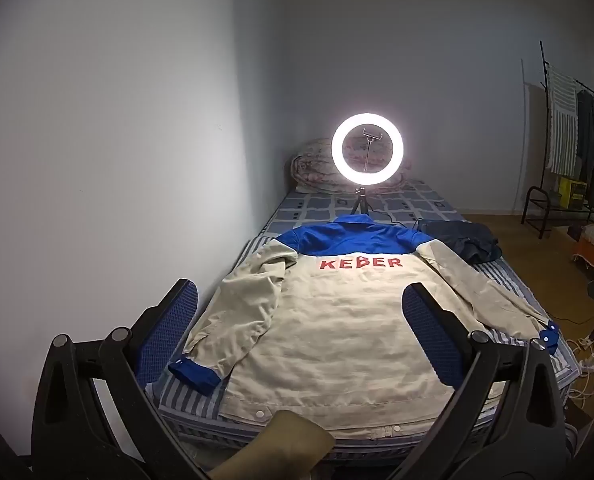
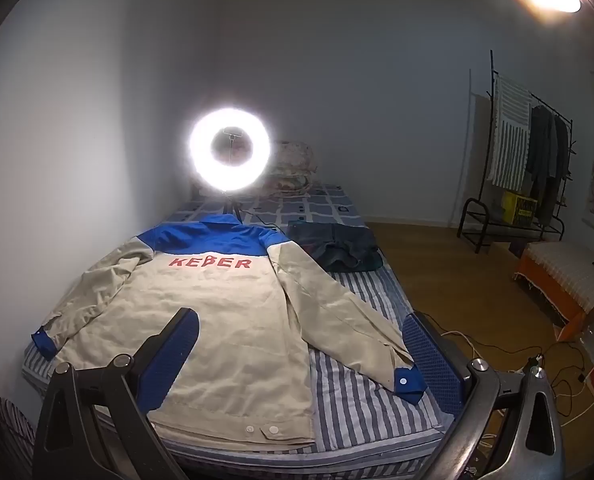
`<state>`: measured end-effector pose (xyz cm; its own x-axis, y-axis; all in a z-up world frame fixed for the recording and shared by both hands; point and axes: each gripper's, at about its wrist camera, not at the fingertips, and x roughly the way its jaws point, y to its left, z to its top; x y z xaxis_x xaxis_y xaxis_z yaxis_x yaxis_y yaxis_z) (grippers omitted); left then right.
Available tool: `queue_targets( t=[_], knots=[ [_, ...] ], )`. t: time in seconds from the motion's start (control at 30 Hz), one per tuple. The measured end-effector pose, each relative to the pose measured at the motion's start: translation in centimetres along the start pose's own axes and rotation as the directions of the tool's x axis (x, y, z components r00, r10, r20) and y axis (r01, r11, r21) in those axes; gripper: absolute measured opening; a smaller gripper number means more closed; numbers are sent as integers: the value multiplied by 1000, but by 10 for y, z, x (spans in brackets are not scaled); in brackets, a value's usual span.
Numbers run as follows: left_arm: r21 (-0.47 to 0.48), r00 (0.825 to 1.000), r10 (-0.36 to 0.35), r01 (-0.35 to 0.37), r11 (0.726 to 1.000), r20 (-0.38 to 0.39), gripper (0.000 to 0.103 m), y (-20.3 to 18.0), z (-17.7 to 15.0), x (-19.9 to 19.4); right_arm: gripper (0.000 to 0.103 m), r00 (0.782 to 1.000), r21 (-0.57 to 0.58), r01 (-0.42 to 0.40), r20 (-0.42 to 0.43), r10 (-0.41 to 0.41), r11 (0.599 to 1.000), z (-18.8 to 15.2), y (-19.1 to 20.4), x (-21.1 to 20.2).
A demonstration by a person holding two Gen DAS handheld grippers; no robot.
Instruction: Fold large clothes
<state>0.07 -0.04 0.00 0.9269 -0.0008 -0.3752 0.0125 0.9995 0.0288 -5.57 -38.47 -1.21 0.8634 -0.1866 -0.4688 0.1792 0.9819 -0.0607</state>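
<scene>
A beige work jacket (image 1: 329,320) (image 2: 217,320) with a blue yoke, blue cuffs and red letters lies flat, back up, on the striped bed (image 1: 185,396) (image 2: 361,400). Both sleeves are spread out to the sides. My left gripper (image 1: 297,308) hovers open above the jacket's lower half, nothing between its blue pads. My right gripper (image 2: 301,332) is open too, above the jacket's right side, with the right sleeve's blue cuff (image 2: 409,384) beside its right finger. Neither gripper touches the cloth.
A lit ring light (image 1: 368,149) (image 2: 230,149) on a small tripod stands on the bed beyond the collar. Dark folded clothes (image 1: 465,240) (image 2: 343,250) lie at the jacket's right shoulder. A rolled quilt, a clothes rack (image 2: 525,160), a stool and floor cables lie farther off.
</scene>
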Motion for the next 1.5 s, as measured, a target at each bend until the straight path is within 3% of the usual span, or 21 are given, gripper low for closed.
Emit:
queue_targets(
  t=[1.5],
  knots=[
    [8,1000,2,-2,1000,9,103,2,3,-7,103,1000,-4,7,6,-7,1000,4,3,-2]
  ],
)
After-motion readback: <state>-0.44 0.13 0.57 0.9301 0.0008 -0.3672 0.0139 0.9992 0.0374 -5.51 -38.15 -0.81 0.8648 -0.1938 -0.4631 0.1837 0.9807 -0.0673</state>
